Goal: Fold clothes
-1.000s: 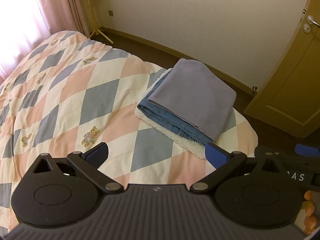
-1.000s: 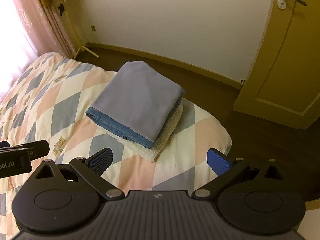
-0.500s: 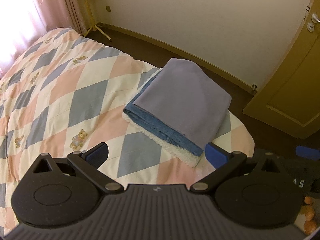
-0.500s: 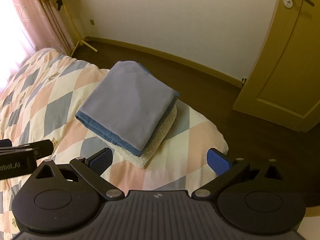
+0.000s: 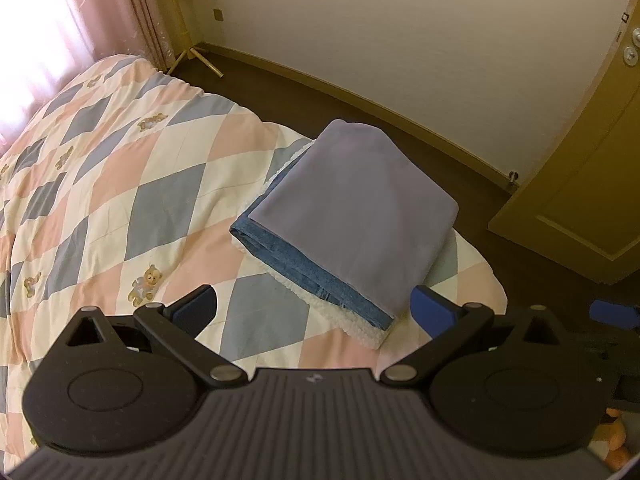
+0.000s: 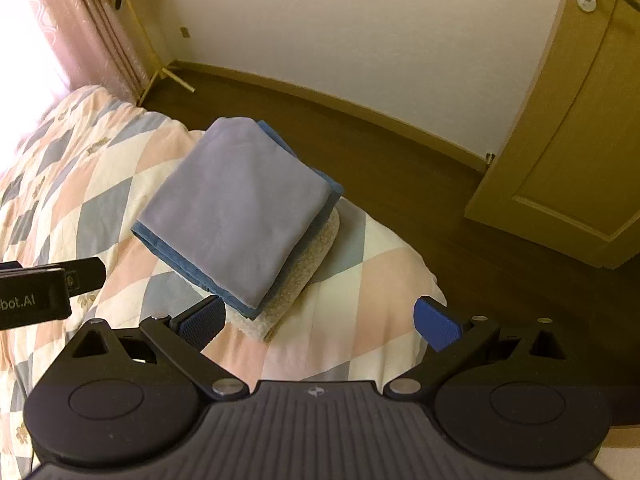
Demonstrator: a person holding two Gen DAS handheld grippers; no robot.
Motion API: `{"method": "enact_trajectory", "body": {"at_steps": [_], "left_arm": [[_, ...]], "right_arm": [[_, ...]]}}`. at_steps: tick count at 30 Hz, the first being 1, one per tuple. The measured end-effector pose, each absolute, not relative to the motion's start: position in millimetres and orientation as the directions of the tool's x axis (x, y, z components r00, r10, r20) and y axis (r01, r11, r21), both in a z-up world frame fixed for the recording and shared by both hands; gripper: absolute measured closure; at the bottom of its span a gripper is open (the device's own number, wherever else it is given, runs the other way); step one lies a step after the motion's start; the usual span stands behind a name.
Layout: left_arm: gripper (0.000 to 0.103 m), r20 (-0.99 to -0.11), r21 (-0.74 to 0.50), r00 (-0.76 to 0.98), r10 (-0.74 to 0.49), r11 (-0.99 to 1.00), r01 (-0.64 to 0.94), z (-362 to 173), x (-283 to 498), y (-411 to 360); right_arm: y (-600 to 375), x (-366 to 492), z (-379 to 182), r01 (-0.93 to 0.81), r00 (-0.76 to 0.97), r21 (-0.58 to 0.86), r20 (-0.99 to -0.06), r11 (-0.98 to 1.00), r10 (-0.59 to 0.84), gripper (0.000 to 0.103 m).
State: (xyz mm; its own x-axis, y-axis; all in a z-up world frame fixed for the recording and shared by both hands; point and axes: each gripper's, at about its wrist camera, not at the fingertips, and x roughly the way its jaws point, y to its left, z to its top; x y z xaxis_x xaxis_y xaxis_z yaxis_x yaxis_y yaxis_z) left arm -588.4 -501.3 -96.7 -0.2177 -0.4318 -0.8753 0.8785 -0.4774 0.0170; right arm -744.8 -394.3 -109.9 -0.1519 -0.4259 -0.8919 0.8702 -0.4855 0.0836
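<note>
On the bed (image 5: 120, 184), near its foot corner, sits one stack of three folded items.

Item 1: lavender cloth (image 5: 360, 208) (image 6: 236, 204), folded to a rough rectangle, topmost, smooth upper face.
Item 2: denim garment (image 5: 304, 268) (image 6: 188, 264), folded, directly under the lavender cloth; its blue edges show along the near side and the far right side.
Item 3: white fleece piece (image 5: 356, 330) (image 6: 304, 268), bottom layer, nubbly texture, touching the bedcover and showing past the denim at the near corner and right side.

Bedcover: quilt in a diamond pattern of pink, grey-blue and cream, with small teddy-bear motifs (image 5: 146, 282).

Left tongs (image 5: 314, 308): spread wide, blue pads well apart, grasping nothing, held above the bedcover just short of the stack's near corner. The body of these tongs also appears at the left edge of the right wrist view (image 6: 52, 288).
Right tongs (image 6: 318, 320): likewise spread wide and empty, above the bed's corner; the stack's near corner lies between the pads in the view, closer to the left pad.

Surroundings: dark wood floor (image 6: 400, 168), pale wall (image 5: 400, 20), wooden door (image 6: 580, 140) with a lever handle at right, pink curtain (image 5: 80, 8) at left by the bright window, yellowish stand legs (image 5: 196, 56) beside the curtain.
</note>
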Motion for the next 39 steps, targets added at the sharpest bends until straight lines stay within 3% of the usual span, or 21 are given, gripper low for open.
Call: {"method": "enact_trajectory", "body": {"at_steps": [39], "left_arm": [[0.001,-0.912,0.069,-0.134,-0.387,-0.468,0.881,-132,-639,-533]], "right_arm": [[-428,-785,-142,0.912,-0.077,0.076,-0.934,-0.403,-0.35,0.0]]}}
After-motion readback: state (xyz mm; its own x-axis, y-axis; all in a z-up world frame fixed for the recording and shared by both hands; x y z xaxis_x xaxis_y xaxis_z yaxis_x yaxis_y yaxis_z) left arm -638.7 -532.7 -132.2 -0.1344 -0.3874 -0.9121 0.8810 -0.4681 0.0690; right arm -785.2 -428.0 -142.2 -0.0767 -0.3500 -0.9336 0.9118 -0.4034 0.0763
